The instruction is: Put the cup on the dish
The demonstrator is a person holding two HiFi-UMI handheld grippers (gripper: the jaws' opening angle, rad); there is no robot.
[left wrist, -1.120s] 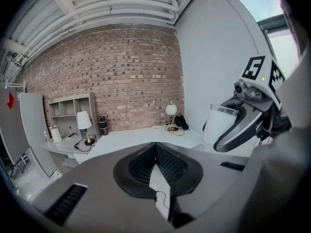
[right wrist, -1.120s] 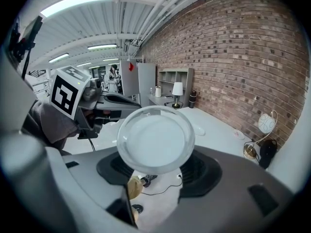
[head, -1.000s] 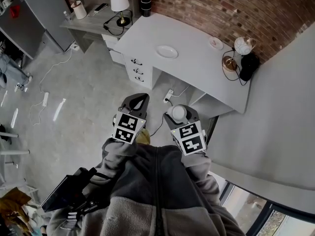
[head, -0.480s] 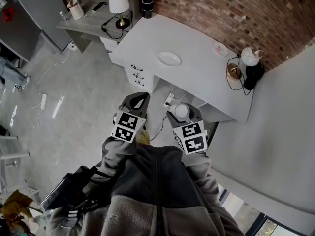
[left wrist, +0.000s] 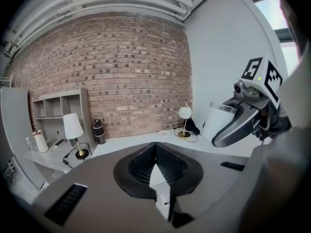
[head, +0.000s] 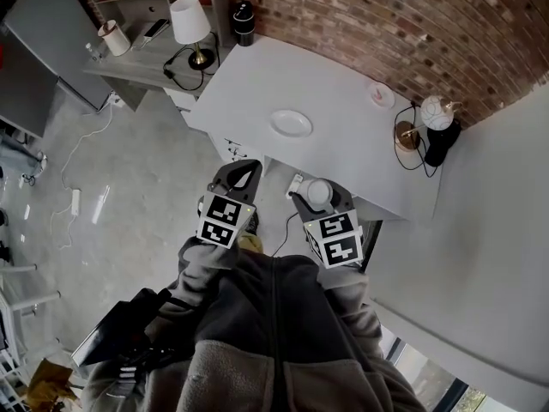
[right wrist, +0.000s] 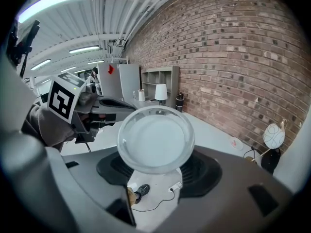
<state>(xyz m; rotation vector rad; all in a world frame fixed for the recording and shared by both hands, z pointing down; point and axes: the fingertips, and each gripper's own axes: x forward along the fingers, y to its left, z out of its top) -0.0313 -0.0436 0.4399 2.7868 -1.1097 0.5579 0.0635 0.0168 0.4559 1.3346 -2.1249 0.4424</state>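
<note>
The right hand-held gripper [head: 319, 197] has its jaws spread wide around a clear cup [right wrist: 155, 139], one pad on each side of its wall, the open mouth facing along the jaws. The cup is held in the air just off the near edge of the white desk [head: 343, 148], not touching it, with the floor [head: 146, 170] below. The left hand-held gripper [head: 244, 166] is beside it, a little to the left. Its jaws are pressed together at the tips and pinch nothing. A white dish [head: 291, 124] lies flat on the desk about midway along, nearer the near edge than the brick wall [head: 386, 15], and is well apart from the cup. A black bottle [head: 244, 20] stands at the far left corner of the desk. A small saucer [head: 380, 95] sits by the far edge, and a globe lamp [head: 436, 112] stands at the far right corner.
</note>
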